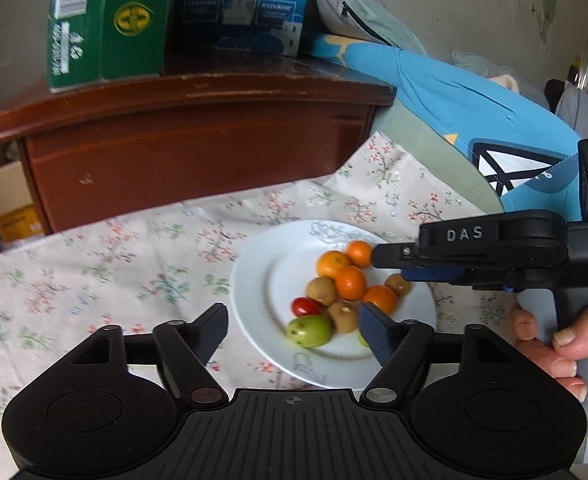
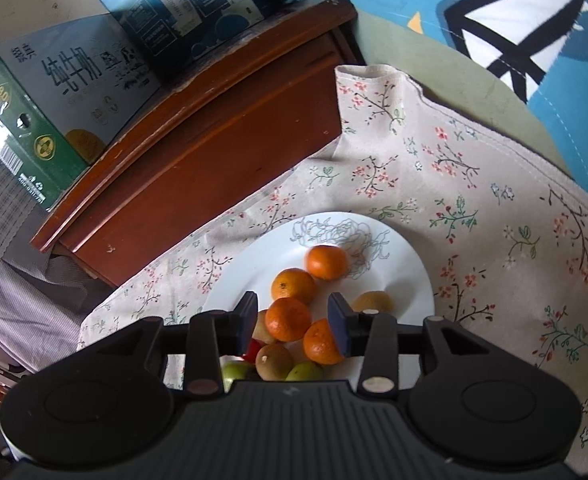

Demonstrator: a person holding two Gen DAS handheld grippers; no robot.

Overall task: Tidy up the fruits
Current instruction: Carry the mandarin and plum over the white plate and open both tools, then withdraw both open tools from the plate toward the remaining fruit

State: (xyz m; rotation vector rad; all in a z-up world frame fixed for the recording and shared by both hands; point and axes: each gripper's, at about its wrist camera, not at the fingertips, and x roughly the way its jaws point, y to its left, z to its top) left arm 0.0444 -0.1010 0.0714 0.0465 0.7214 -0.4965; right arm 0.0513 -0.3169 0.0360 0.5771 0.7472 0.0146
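Observation:
A white plate [image 1: 262, 280] on a floral cloth holds several oranges [image 1: 350, 282], brown kiwis [image 1: 321, 290], a red tomato [image 1: 304, 306] and a green fruit [image 1: 309, 330]. My left gripper [image 1: 294, 330] is open just above the plate's near edge, holding nothing. My right gripper [image 2: 292, 316] is open above the fruit pile, with an orange [image 2: 288, 319] between its fingers but not gripped. It also shows in the left wrist view [image 1: 398, 266], reaching in from the right over the plate [image 2: 406, 264].
A brown wooden cabinet [image 1: 190, 148] stands behind the cloth with a green carton [image 1: 106, 20] and a blue carton [image 1: 242, 4] on top. Blue and green bedding [image 1: 474, 116] lies at the right. A cardboard box [image 1: 6, 200] sits left of the cabinet.

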